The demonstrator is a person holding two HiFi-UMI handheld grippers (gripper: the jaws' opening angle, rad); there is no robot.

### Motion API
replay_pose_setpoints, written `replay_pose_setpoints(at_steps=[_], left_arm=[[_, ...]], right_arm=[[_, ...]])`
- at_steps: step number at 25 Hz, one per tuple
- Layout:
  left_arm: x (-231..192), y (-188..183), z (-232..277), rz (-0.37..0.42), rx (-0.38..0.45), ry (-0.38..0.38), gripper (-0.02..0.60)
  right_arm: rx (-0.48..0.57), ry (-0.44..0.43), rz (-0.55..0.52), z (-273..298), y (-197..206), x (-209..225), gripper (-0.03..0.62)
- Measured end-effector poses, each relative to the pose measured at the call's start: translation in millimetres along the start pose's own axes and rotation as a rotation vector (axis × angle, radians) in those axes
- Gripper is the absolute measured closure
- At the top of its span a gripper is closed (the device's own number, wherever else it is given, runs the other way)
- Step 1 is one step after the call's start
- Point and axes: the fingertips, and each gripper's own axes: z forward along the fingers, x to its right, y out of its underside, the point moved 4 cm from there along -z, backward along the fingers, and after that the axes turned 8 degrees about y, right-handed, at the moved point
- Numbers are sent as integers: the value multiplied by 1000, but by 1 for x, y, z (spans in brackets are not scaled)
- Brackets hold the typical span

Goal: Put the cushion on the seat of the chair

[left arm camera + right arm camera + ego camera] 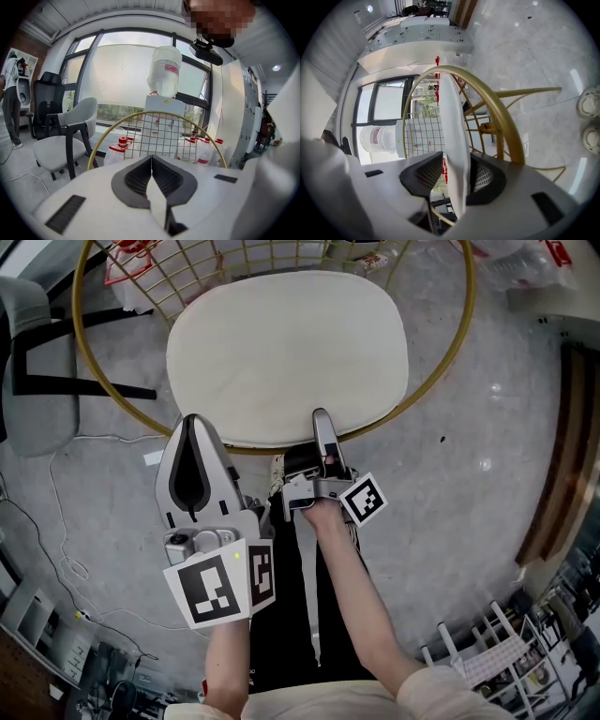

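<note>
Left gripper point(192, 423), jaws pressed together and empty, hovers at the seat's front edge. Right gripper point(322, 415) stands spread astride the front edge of the cushion point(286, 352), which lies on the chair point(448, 364) seat. Recommend withdrawing straight back, without dragging it.

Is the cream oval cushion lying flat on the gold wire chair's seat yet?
Yes, on it and flat: in the head view the cream oval cushion fills the gold wire chair's ring, spread level.

One jaw of right tongs point(321, 420) under cushion point(286, 352); chair point(253, 448) back cut by head view's top edge.
</note>
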Motion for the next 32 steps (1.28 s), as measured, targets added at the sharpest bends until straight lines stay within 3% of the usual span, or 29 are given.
replay_pose_setpoints(at_steps=[17, 19, 20, 21, 27, 32], left_arm=[[-1, 10, -8, -12, -5, -28, 566], [-2, 11, -9, -13, -7, -34, 566], [-1, 11, -10, -14, -10, -36, 566], [-1, 9, -11, -16, -13, -37, 566], [2, -30, -4, -20, 71, -15, 566], [23, -122, -28, 0, 138, -4, 566]], right_arm=[[-5, 143, -42, -69, -14, 44, 462], [-6, 178, -74, -72, -14, 45, 494], [-9, 193, -95, -73, -15, 43, 571], [-13, 203, -120, -74, -15, 38, 577], [-5, 146, -253, -33, -31, -26, 577], [19, 131, -598, -32, -51, -166, 577]])
